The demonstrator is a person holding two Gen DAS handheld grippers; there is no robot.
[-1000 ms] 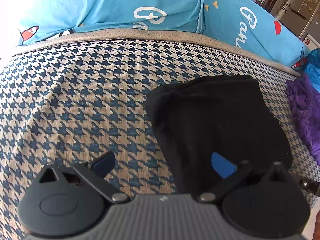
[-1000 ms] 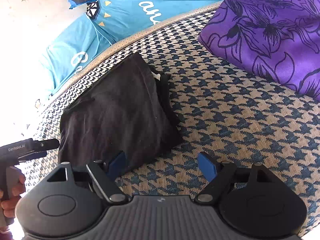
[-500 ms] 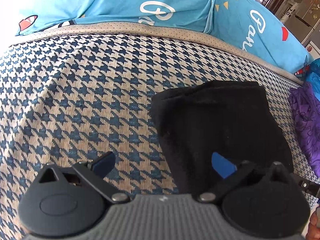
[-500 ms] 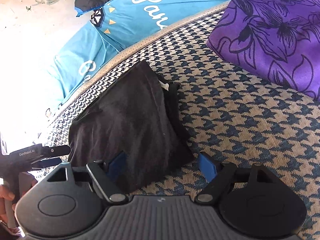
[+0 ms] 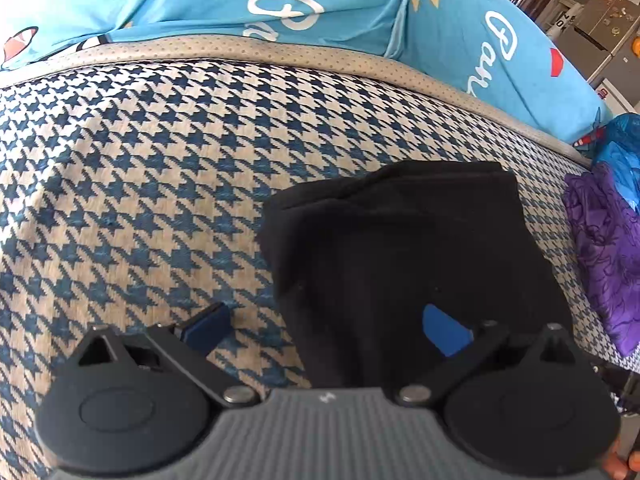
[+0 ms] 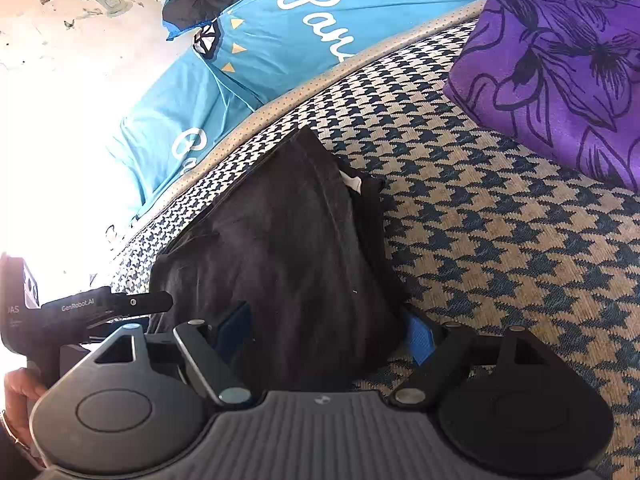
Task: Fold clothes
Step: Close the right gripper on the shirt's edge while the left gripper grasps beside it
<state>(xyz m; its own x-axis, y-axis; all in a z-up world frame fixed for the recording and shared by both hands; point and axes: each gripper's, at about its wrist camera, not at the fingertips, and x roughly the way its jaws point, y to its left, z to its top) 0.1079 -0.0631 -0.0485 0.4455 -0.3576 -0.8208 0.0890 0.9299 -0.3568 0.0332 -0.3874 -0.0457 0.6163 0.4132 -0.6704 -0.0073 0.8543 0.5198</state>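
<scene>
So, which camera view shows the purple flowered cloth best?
The right wrist view. There the purple flowered cloth fills the upper right corner, with its dark flower print plain to see. The left wrist view shows only a narrow strip of it at the right edge, beyond the black garment.

black garment point(image 5: 404, 256) near edge: hidden behind left gripper point(image 5: 326, 330) body
purple floral cloth point(image 6: 560, 68): cut off at top and right edge
hand point(image 6: 18, 390): mostly out of frame, left edge
fridge magnets point(image 5: 616, 12): too small to read
</scene>
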